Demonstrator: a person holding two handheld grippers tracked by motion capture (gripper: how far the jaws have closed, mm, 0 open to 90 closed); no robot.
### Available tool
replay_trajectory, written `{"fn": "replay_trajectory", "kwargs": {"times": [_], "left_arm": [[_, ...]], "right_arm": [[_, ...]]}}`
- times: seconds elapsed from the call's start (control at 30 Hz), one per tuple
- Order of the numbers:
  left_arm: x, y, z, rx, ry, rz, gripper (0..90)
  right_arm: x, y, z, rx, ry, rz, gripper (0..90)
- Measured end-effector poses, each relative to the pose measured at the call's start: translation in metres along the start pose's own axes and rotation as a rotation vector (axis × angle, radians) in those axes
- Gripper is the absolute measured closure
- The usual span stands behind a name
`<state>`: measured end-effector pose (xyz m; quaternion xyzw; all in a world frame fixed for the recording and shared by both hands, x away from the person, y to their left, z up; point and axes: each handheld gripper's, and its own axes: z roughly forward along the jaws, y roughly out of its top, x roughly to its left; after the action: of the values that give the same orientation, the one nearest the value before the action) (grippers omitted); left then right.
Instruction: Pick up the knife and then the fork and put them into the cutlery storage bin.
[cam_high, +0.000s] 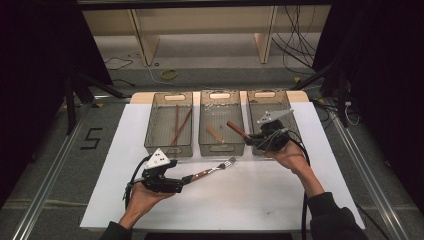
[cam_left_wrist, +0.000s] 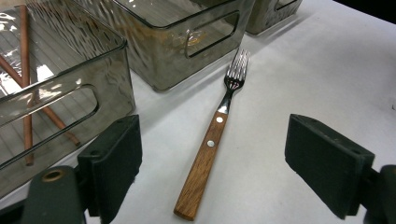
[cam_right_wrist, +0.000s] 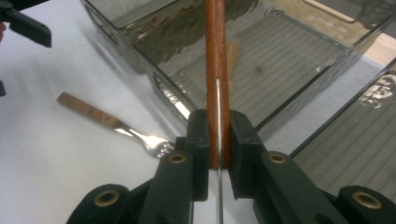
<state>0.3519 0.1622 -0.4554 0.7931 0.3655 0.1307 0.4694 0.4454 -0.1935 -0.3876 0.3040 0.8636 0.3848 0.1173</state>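
Fork (cam_left_wrist: 215, 135), wooden-handled with two rivets, lies on the tabletop (cam_high: 250, 195) between your left gripper's (cam_high: 187, 179) parted jaws. Your right gripper (cam_right_wrist: 218, 140) has its jaws clamped on a wooden-handled utensil (cam_right_wrist: 217, 70) over the middle bin (cam_high: 221, 145). No readable writing.

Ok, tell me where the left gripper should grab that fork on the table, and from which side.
Grip the fork on its wooden handle, probably just behind the rivets. It lies flat on the white table, handle end toward the open left gripper, tines toward the bins. Come down from above, one jaw on each long side of the handle.
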Motion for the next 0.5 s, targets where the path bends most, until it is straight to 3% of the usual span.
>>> {"fn": "replay_trajectory", "kwargs": {"times": [0.5], "left_arm": [[0.001,-0.002,-0.002,-0.003,0.004,-0.002,18.2]], "right_arm": [[-0.022,0.016,-0.001,-0.007,-0.050,0.050,81.1]]}}
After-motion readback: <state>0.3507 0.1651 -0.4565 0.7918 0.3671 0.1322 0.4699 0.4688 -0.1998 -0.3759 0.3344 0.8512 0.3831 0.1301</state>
